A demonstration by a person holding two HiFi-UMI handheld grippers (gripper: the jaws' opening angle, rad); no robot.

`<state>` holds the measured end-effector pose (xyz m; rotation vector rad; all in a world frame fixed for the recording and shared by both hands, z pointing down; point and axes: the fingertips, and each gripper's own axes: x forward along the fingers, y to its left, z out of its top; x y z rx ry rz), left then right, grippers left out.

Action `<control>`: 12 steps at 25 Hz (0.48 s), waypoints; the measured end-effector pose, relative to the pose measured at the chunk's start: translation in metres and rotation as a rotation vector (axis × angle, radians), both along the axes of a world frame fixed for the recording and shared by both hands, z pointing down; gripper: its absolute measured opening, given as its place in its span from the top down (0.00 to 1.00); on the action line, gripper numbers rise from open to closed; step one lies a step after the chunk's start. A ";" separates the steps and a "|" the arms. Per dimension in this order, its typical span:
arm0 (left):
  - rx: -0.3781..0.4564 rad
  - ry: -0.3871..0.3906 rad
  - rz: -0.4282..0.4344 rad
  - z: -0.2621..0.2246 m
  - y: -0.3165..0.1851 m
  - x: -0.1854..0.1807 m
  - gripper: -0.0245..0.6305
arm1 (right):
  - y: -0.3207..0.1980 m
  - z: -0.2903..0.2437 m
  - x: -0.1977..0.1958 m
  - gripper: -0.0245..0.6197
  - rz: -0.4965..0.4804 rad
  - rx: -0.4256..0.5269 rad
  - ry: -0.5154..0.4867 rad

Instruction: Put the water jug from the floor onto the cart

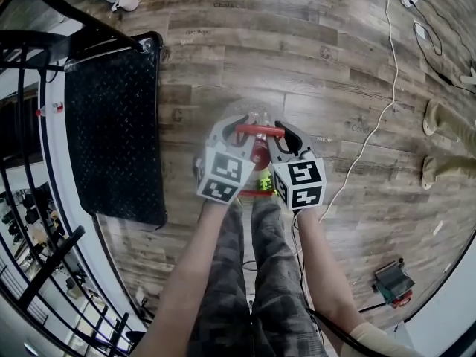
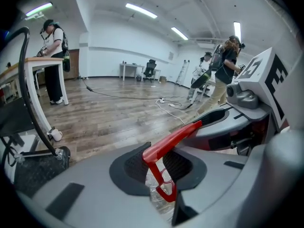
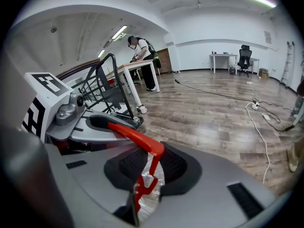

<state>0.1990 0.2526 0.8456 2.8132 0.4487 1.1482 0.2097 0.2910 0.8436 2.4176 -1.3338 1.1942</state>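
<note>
Both pairs of jaws on the water jug (image 1: pixel 259 153)
Left gripper (image 1: pixel 235 130) and right gripper (image 1: pixel 285 134) clench the red handle (image 1: pixel 260 131) at its ends; cart (image 1: pixel 111 125) edge near left, floor (image 1: pixel 335 65) open right.

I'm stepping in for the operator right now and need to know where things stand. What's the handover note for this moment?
Grippers: left gripper shut on the left end of the red handle of the water jug; right gripper shut on the handle's right end.
Jug: to the right of the cart, not on it. I cannot tell whether it has left the floor.
Done: both grips taken.
Left: lift the jug, carry it over and set it on the cart.
</note>
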 end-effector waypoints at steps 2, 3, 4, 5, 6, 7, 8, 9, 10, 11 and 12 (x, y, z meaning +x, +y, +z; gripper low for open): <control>0.011 0.012 0.001 -0.005 0.001 -0.002 0.84 | 0.002 -0.004 -0.002 0.84 0.000 0.005 0.012; 0.016 0.019 0.000 -0.008 0.001 -0.002 0.84 | 0.003 -0.006 -0.002 0.84 0.001 0.010 0.017; 0.022 0.025 -0.002 -0.011 0.000 -0.002 0.84 | 0.003 -0.009 -0.003 0.84 0.001 0.015 0.021; 0.027 0.029 -0.002 -0.014 0.000 -0.002 0.84 | 0.002 -0.012 -0.003 0.84 -0.001 0.018 0.024; 0.033 0.031 -0.002 -0.017 0.000 -0.002 0.84 | 0.002 -0.015 -0.002 0.84 -0.005 0.019 0.026; 0.039 0.033 -0.001 -0.021 0.000 -0.002 0.84 | 0.001 -0.020 -0.002 0.84 -0.011 0.019 0.029; 0.045 0.035 -0.001 -0.025 0.000 -0.002 0.84 | 0.001 -0.024 -0.002 0.84 -0.016 0.018 0.033; 0.049 0.039 -0.003 -0.032 0.001 -0.001 0.84 | 0.001 -0.030 -0.001 0.84 -0.018 0.021 0.037; 0.053 0.046 -0.006 -0.039 0.001 0.000 0.84 | 0.001 -0.038 0.000 0.84 -0.019 0.027 0.043; 0.058 0.056 -0.010 -0.047 0.001 0.001 0.84 | 0.001 -0.046 0.001 0.84 -0.019 0.034 0.050; 0.065 0.069 -0.016 -0.057 0.000 0.003 0.84 | 0.001 -0.054 0.003 0.84 -0.020 0.041 0.060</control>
